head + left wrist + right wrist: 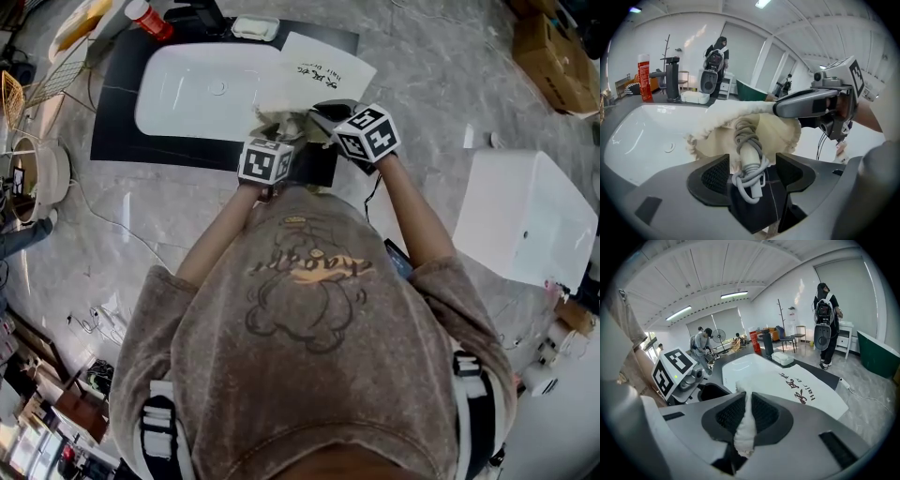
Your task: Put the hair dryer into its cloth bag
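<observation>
The cloth bag, white with dark lettering, is seen lying across the right-hand end of a white basin that is set into a black tabletop. Its frilled mouth is turned toward the person and is lifted off the tabletop. An edge of that mouth is pinched by the right gripper, whose jaws are drawn nearly together with a fold of white cloth squeezed between the pads.

The left gripper is held just beside the right one, at the bag's opening. Its jaws are spread wide. Between them the hair dryer is seen, or rather its pale end, with the grey cable wound round it in several loops. A clear gap is left on the right-hand pad's side, and on the other side the cable lies close to the pad (no pressing can be made out). The far end of the dryer is swallowed by the bag's mouth, so how deep it sits inside cannot be told.

A red bottle is stood at the tabletop's far edge.
</observation>
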Demonstrator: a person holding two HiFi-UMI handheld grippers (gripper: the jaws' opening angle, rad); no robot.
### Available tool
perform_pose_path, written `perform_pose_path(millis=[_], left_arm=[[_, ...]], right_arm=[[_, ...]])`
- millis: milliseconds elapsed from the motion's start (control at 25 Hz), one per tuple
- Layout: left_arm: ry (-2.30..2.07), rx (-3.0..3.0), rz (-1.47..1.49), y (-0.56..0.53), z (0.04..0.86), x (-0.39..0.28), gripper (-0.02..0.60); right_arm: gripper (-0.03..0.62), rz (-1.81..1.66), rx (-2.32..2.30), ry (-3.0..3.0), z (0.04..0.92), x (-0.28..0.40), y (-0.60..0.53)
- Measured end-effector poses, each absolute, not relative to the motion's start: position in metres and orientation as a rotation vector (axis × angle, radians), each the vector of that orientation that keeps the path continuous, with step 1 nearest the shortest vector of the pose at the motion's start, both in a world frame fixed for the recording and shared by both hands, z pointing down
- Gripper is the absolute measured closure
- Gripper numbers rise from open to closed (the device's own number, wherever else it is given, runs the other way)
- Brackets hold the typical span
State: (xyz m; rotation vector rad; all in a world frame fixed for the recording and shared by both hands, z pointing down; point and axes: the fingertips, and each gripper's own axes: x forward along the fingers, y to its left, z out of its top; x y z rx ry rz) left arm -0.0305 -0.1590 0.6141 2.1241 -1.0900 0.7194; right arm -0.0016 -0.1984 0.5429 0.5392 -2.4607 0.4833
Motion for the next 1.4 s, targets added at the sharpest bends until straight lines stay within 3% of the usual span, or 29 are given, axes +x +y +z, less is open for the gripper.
perform_pose_path(millis=[520,960,1400], left_arm=[[-1.066,2.041,0.738,-0.121,0.638,-0.044,0.274],[-1.073,2.006,0.689,-0.118,0.639,-0.042,0.463],[-1.059,2.051,0.627,-0.121,0.616,-0.035,0.486]], right_arm=[[0.549,0.484,0.52,-2.445,0.552,-0.003,-0.192],[0.549,0.484,0.515,-2.439,0.559,-0.002,-0.19],[0.549,0.484,0.502,-2.433,0.561,-0.001,-0.188]])
